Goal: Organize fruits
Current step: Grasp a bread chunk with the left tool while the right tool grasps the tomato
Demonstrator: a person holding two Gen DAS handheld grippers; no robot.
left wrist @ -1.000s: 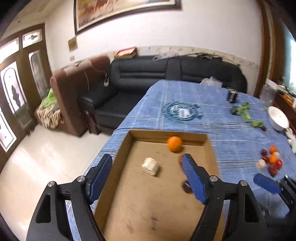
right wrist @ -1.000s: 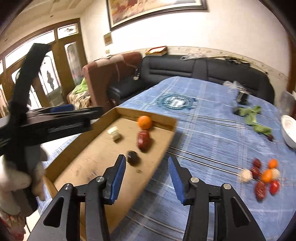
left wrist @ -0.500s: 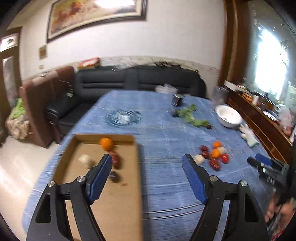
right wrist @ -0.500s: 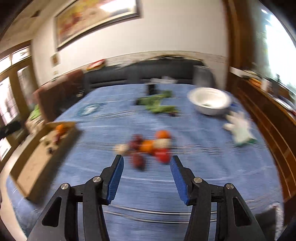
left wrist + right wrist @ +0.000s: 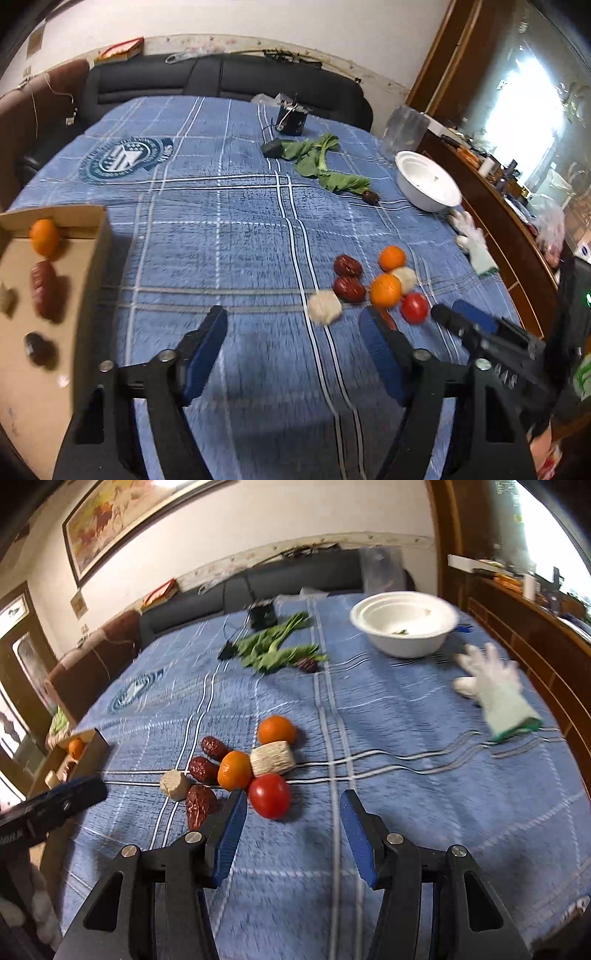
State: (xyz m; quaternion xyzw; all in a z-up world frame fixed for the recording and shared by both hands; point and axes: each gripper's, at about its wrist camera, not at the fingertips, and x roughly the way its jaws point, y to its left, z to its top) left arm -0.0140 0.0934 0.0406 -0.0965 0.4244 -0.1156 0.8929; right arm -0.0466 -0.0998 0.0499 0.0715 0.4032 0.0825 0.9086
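Observation:
A small heap of produce lies on the blue checked tablecloth: a red tomato [image 5: 270,800], two oranges [image 5: 235,770], dark red dates [image 5: 200,805] and pale root pieces [image 5: 273,757]. The heap also shows in the left wrist view, around an orange [image 5: 386,290]. My right gripper [image 5: 291,830] is open and empty, just short of the tomato. My left gripper [image 5: 295,350] is open and empty, left of the heap. A cardboard box [image 5: 77,295] at the left holds an orange [image 5: 45,236], a date [image 5: 44,291] and other pieces.
A white bowl [image 5: 404,627] stands at the far right, a white glove [image 5: 496,690] beside it. Green leaves [image 5: 275,648], a lone date [image 5: 306,663] and a small black device [image 5: 291,118] lie further back. A sofa stands behind the table.
Both grippers have swung from the cardboard box rightward to the fruit heap and come lower and closer to it. Both stay open and empty.

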